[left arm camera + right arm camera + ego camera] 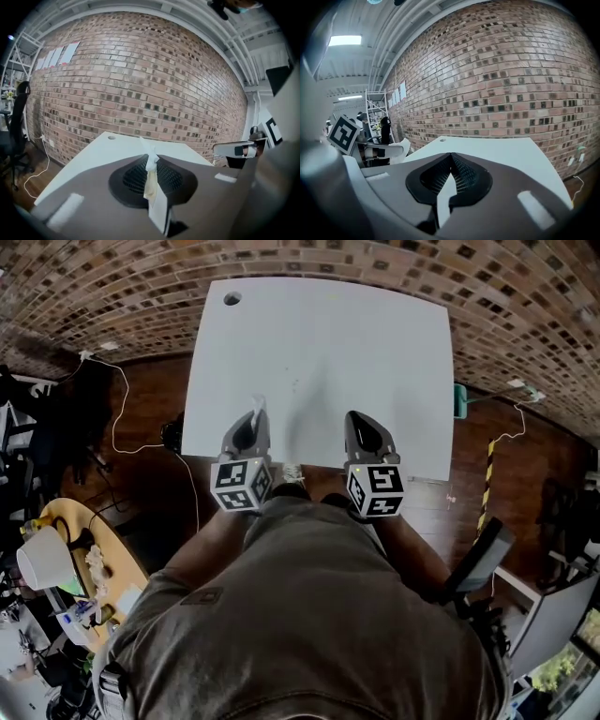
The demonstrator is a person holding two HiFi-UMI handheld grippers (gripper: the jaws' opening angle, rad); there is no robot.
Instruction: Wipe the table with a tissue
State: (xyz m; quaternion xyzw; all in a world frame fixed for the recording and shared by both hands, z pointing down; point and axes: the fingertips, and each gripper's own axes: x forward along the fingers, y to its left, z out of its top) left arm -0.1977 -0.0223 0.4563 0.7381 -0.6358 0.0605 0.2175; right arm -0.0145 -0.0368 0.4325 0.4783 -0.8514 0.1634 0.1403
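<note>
The fingers [132, 179] of the left gripper [149, 156] are pressed together on a white tissue [151, 164]. The tissue is pinched between them as a thin twisted strip, and its end stands out a little beyond the tips. This pinch is clear only in the left gripper view; in the head view the tissue is just a small white point at the front of that gripper.

The fingers [465, 176] of the right gripper [451, 154] are also pressed together, but nothing is between them. The right gripper view shows this. It also shows the left gripper from the side, with its marker cube [344, 133] and something white at its front, probably the tissue.

Both grippers are held over the near edge of the white table [375, 343], side by side and a little apart. From the head view I cannot tell if the tissue touches the table. The table top is bare, with a small round hole [232, 298] near its far left corner.

Behind the table stands a brick wall [140, 84], which both gripper views show upright. Only the head view shows the wooden floor [150, 418], a thin white cable [120, 418] lying on it, and the person's lap [300, 615] below the grippers. Only the left gripper view shows a black office chair [18, 126] at the left.
</note>
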